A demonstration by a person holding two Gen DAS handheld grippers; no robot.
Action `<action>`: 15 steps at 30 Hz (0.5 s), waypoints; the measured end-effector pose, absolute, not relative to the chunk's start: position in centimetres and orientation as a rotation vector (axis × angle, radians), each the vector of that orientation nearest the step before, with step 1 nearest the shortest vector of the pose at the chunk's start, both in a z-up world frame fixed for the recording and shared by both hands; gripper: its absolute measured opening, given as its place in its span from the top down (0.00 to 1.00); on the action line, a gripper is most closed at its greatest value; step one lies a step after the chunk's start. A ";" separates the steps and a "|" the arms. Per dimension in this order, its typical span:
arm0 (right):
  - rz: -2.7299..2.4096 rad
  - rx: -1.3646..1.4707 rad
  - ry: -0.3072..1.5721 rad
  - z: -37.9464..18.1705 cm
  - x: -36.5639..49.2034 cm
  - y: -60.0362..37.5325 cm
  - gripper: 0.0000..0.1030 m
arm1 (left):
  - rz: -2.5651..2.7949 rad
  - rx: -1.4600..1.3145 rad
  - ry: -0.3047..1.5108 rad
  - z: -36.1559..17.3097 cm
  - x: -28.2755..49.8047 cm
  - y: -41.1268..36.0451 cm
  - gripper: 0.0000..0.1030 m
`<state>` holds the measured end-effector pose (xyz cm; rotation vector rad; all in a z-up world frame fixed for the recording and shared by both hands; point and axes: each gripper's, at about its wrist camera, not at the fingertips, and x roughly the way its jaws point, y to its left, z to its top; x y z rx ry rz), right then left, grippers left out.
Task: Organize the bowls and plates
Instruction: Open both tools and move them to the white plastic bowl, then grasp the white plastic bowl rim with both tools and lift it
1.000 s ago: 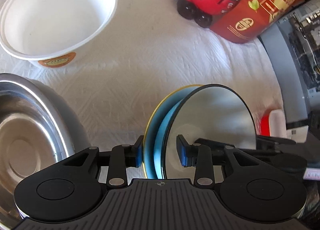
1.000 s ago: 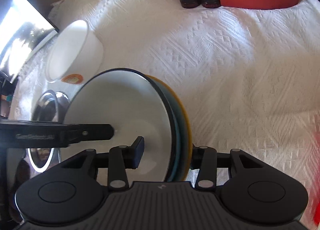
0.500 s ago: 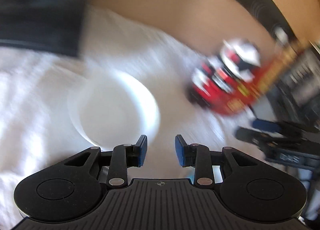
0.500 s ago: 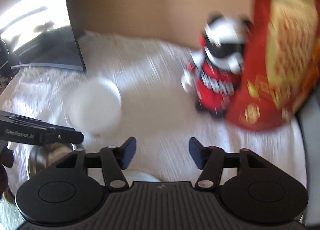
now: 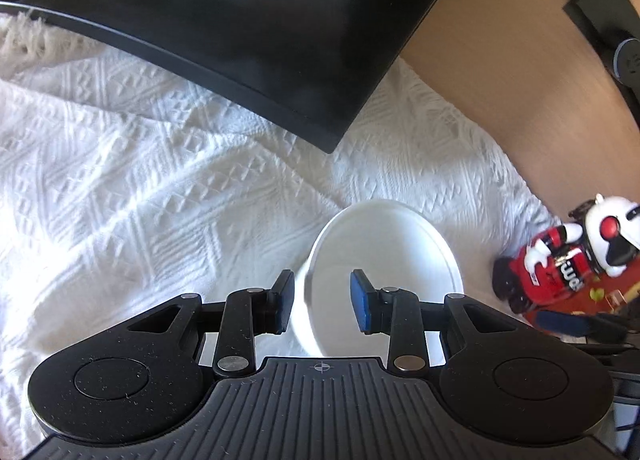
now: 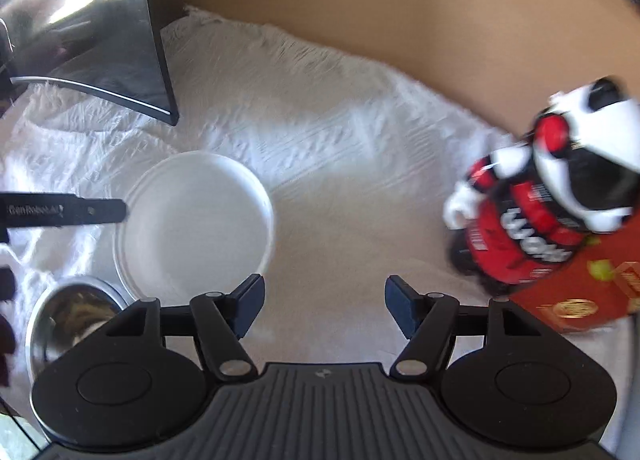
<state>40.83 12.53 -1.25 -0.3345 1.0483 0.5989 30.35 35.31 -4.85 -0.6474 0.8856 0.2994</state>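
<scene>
Only at right wrist view's lower left, steel bowl (image 6: 72, 320); both jaws apart, empty.

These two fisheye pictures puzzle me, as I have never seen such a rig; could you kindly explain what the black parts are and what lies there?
No robot is here: a person holds a two-finger clamp in each hand, and a camera on each looks forward along its fingers. The black shapes at the bottom of each picture are those clamps.

In the left-hand view, the left gripper stands open over the near rim of a white bowl, not pressing it. In the right-hand view, the right gripper has just been opening and holds nothing; the dark bar at its left edge is the other clamp.

On the white textured cloth also lie a steel bowl, a red toy figure, a red packet and a dark monitor.
</scene>
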 end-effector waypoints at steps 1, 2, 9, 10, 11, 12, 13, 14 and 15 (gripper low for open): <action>0.604 -0.311 1.065 -1.8 41.4 12.9 0.35 | 0.313 -0.642 0.894 -5.1 30.8 35.3 0.67; 0.606 -0.294 1.078 -2.4 41.9 13.3 0.35 | 0.330 -0.633 0.903 -5.3 31.2 35.3 0.67; 0.635 -0.275 1.163 -6.9 43.9 16.7 0.37 | 0.369 -0.653 0.968 -7.6 32.8 35.9 0.67; 0.645 -0.259 1.189 -7.6 44.1 17.0 0.47 | 0.360 -0.669 0.980 -8.0 32.8 35.9 0.71; 0.664 -0.237 1.219 -8.2 44.3 17.1 0.64 | 0.343 -0.688 0.987 -8.2 32.8 35.9 0.74; 0.685 -0.209 1.256 -8.7 44.4 17.2 0.71 | 0.321 -0.710 0.991 -8.4 32.7 35.8 0.75; 0.706 -0.175 1.289 -9.0 44.3 17.0 0.79 | 0.303 -0.729 0.994 -8.4 32.6 35.7 0.74; 0.725 -0.147 1.304 -8.9 44.1 16.8 0.80 | 0.301 -0.722 0.997 -8.3 32.6 35.4 0.76; 0.735 -0.127 1.302 -8.7 43.9 16.4 0.80 | 0.290 -0.716 0.996 -8.1 32.6 35.0 0.76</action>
